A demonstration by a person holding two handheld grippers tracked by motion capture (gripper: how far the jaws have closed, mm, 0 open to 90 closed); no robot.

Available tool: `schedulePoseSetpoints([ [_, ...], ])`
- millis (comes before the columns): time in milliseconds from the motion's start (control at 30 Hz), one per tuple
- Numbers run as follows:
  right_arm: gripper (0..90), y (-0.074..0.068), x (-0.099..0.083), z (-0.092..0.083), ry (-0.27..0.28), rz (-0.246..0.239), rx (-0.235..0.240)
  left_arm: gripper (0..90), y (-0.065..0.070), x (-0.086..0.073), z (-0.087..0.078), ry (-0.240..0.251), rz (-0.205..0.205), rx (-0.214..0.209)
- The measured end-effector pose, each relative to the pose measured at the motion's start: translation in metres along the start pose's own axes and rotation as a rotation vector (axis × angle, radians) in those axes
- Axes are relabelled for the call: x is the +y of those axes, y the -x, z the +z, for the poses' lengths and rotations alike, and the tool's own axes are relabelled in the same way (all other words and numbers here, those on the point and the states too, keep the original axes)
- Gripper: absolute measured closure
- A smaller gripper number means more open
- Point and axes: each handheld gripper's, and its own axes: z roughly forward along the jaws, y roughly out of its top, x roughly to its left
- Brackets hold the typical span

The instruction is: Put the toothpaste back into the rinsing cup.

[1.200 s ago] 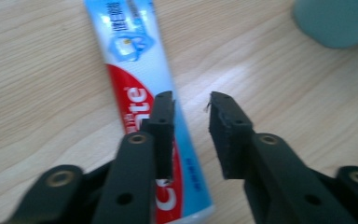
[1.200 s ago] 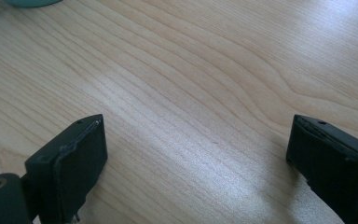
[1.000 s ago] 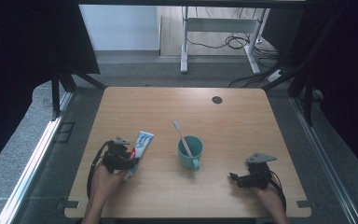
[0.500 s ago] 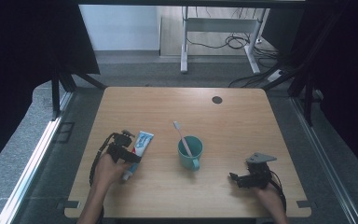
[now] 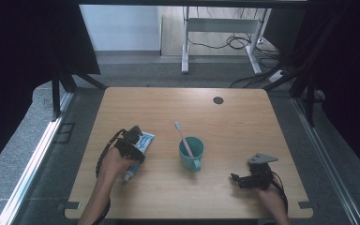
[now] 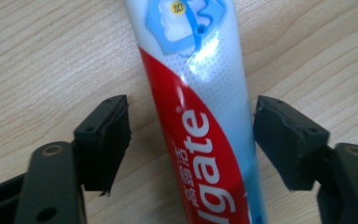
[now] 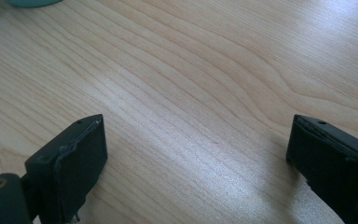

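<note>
A white, red and blue toothpaste tube (image 5: 146,139) (image 6: 200,93) lies flat on the wooden table (image 5: 239,126), left of centre. My left gripper (image 5: 133,138) (image 6: 191,140) straddles it. Its jaws have just been opening and then closing a little. The tube sits between them with a gap on each side, so the gripper is open. A teal mug (image 5: 191,152) stands mid-table with a toothbrush (image 5: 182,136) leaning in it. My right gripper (image 5: 236,179) (image 7: 196,154) rests low at the front right, open over bare wood.
A small black round mark (image 5: 218,100) sits near the table's far edge. The mug's base (image 7: 28,2) edges into the top left of the right gripper view. Grey floor and metal desk legs (image 5: 185,42) lie beyond the table.
My left hand has slid away from the person and slightly right, along the toothpaste tube. The right hand, the mug and the toothbrush have stayed put.
</note>
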Motion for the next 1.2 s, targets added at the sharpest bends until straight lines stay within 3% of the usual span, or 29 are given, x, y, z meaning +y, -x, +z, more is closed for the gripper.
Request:
schedulePoseSetpoints([
  [333,4.7,0.000,0.000,0.000,0.000,0.000,0.000,37.6,0.005,0.019,0.003,-0.115,-0.009,0.036],
  [667,4.7,0.000,0.000,0.000,0.001,0.000,-0.001,47.4,0.010,0.026,0.003,-0.161,-0.017,0.042],
  [800,4.6,0.000,0.000,0.000,0.000,0.000,0.000,54.8,0.011,0.027,0.002,-0.179,0.007,0.039],
  [867,4.7,0.000,0.000,0.000,0.001,0.000,-0.001,56.4,0.011,0.028,0.002,-0.186,0.022,0.042],
  [967,4.7,0.000,0.000,0.000,0.000,0.000,0.000,66.2,0.011,0.027,-0.002,-0.178,0.042,0.033],
  [1200,4.7,0.000,0.000,0.000,0.001,0.000,0.000,70.4,0.004,0.021,-0.006,-0.128,0.045,-0.014],
])
